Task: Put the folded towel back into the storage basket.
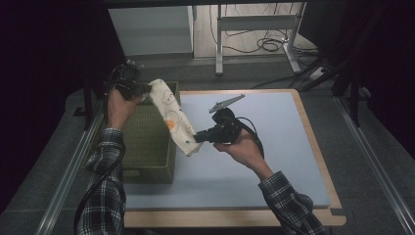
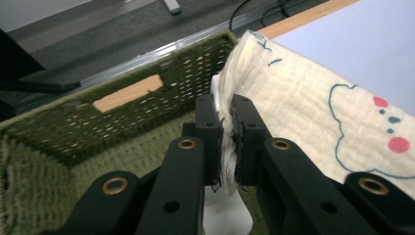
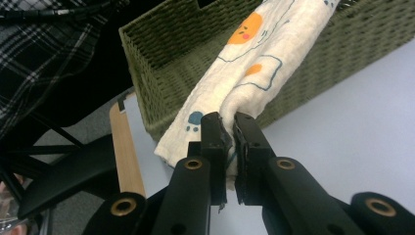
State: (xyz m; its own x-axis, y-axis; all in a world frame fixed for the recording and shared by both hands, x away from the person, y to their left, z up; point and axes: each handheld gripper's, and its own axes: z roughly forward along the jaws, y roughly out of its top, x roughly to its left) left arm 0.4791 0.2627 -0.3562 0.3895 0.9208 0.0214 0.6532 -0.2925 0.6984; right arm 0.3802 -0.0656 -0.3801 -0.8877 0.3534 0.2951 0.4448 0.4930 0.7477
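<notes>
Presently the folded cloth [image 1: 175,117] hangs slantwise between both grippers, the left gripper [image 1: 138,89] clamped on its far end over the green basket [image 1: 147,147], the right gripper [image 1: 200,137] pinching its near end above the table [image 1: 274,147], just beside the basket's wall.

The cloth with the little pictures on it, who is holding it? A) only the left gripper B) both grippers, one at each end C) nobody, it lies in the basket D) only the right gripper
B: the left gripper pinches one end of the cloth and the right gripper pinches the other, so it hangs stretched between them over the edge of the green basket.
</notes>
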